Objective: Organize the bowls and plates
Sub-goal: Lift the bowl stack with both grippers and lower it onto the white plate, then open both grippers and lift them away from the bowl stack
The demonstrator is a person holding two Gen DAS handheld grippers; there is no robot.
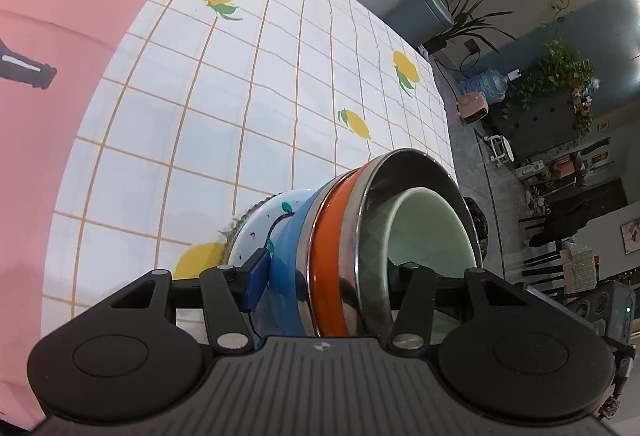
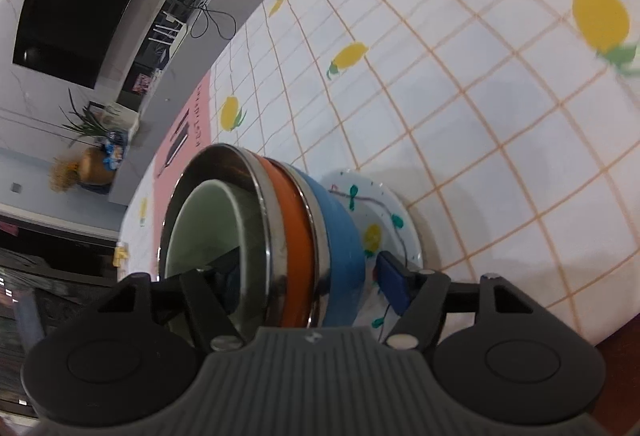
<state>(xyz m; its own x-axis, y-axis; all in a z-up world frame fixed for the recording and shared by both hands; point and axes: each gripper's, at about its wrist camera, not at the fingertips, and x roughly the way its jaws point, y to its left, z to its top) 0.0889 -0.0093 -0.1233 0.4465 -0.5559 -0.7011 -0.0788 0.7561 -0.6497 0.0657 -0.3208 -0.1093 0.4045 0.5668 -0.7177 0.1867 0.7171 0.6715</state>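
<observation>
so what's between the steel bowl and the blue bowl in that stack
An orange bowl, nested between the steel bowl and the blue bowl; both wrist views show it.

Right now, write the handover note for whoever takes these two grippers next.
Left gripper: straddles the nested bowls' wall, one finger inside the green bowl, its blue pad beside the blue bowl; I cannot tell whether it presses.
Right gripper: straddles the wall likewise, jaws open, outer pad clear of the blue bowl.
Things: green bowl inside orange bowl inside blue bowl, on the patterned plate, on the tablecloth.
Done: bowls nested on the plate.
Left: probably just withdraw both grippers; no other dishes in view.
</observation>
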